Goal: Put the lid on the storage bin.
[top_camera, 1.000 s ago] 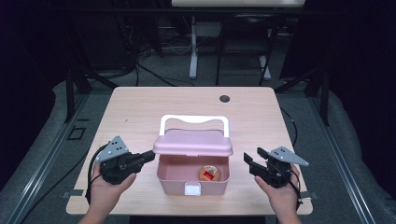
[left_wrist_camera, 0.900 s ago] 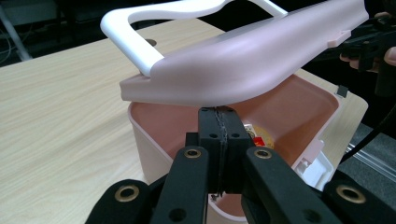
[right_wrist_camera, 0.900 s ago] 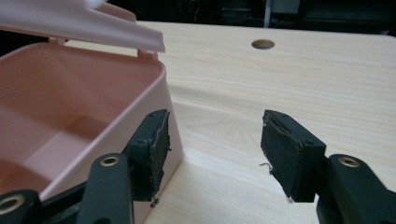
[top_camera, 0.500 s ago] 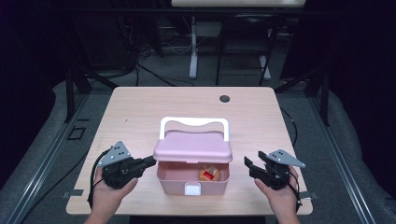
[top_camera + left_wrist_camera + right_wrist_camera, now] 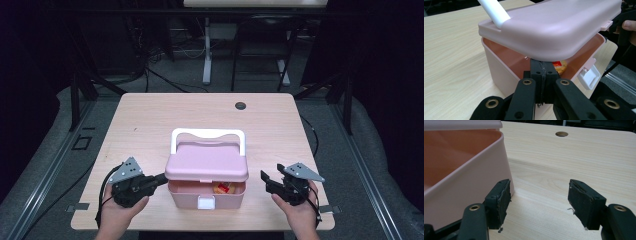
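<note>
A pink lidded box (image 5: 186, 195) stands near the table's front edge. Its lid (image 5: 207, 160), with a white handle (image 5: 207, 134), is lifted at the front over the open box. A yellow and red item (image 5: 223, 188) lies inside. My left gripper (image 5: 161, 178) is shut, with nothing between its jaws and its tips under the lid's left edge. The left gripper view shows those tips (image 5: 541, 65) against the lid's (image 5: 554, 27) underside. My right gripper (image 5: 265, 178) stands open beside the box's right wall (image 5: 469, 180). Its jaws have just been opening, with bare table between them.
A white latch (image 5: 205, 202) hangs on the box's front wall. A dark cable hole (image 5: 241, 105) sits in the wooden table (image 5: 150, 125) at the back right. Black frames and cables surround the table.
The right gripper's jaws stand a little wider apart than before. Both hands have barely shifted, and the lid stays lifted.
</note>
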A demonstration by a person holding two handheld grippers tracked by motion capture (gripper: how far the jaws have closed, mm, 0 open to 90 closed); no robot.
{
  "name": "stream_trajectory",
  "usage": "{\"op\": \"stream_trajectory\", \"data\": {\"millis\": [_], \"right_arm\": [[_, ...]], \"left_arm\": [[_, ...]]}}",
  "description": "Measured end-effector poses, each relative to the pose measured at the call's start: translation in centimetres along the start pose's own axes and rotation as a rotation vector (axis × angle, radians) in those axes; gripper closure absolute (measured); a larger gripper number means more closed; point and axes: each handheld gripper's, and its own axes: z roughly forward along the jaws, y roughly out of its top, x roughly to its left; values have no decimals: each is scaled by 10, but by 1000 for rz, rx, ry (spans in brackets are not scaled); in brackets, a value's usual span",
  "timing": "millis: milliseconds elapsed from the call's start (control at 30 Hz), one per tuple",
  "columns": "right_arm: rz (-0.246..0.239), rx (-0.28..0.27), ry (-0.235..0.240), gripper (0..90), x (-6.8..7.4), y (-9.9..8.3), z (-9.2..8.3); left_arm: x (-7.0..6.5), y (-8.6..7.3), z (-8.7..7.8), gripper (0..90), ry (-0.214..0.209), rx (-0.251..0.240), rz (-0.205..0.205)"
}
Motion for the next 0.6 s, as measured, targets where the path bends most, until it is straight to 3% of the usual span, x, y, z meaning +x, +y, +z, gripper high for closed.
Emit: {"op": "stream_trajectory", "data": {"millis": [600], "right_arm": [[14, -3, 12, 333, 0, -2, 1]], "left_arm": [[-6, -11, 1, 895, -9, 28, -5]]}}
